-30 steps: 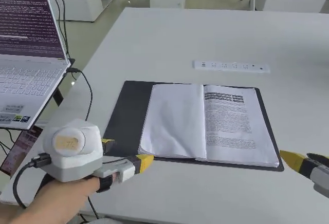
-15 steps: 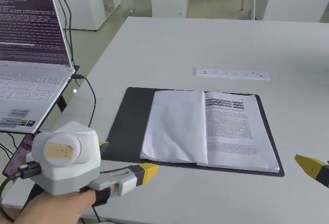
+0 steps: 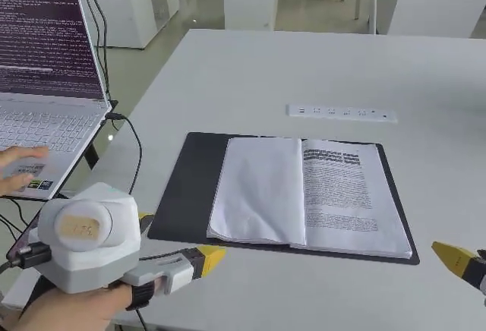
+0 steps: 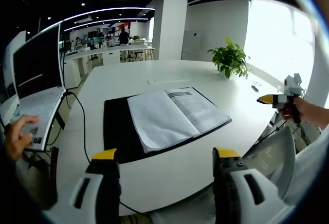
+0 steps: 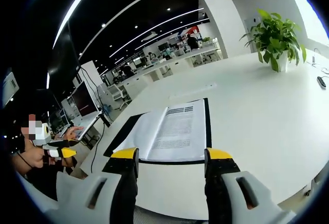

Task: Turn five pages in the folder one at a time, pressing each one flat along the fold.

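Open black folder with white printed pages point(image 3: 186, 187) lies flat on the white table point(image 3: 304, 65), untouched. Left gripper point(image 4: 165, 154) and right gripper point(image 5: 171, 153), jaws spread and empty, have drawn back toward the near edge. Likely between page turns.

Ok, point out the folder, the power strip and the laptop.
folder point(image 3: 186, 187), head view, on the bare black cover left of the pages.
power strip point(image 3: 342, 111), head view, on the middle of its white top.
laptop point(image 3: 47, 122), head view, on its keyboard.
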Tool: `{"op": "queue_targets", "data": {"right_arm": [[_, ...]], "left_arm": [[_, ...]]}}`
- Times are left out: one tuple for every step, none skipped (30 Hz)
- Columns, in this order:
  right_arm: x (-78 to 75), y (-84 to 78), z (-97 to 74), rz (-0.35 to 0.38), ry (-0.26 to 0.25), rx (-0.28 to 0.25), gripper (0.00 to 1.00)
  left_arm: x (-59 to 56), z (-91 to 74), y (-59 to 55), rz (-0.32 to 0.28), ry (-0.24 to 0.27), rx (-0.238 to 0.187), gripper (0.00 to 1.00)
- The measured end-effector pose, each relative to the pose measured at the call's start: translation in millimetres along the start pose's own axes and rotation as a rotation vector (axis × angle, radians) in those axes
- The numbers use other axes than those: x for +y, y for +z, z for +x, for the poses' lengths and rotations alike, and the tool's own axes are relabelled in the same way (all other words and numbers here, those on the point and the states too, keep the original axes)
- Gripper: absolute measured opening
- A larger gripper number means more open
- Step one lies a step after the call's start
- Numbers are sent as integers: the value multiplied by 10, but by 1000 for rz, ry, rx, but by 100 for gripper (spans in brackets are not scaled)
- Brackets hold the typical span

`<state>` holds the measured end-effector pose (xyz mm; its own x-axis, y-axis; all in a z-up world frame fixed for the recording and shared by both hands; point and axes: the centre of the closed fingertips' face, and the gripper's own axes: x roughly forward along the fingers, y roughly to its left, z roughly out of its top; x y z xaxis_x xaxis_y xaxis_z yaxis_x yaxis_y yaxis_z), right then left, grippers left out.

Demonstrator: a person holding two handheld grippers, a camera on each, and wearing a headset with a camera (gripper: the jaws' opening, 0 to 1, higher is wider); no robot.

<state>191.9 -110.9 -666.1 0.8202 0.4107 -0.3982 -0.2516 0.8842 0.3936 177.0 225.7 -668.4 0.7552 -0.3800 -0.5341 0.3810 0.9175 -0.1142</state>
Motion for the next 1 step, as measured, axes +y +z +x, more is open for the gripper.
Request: {"op": "queue_targets", "data": {"right_arm": [[13,-3,11,-1,1,1,50]], "left_arm": [[4,1,-5,1,2,2,73]]}}
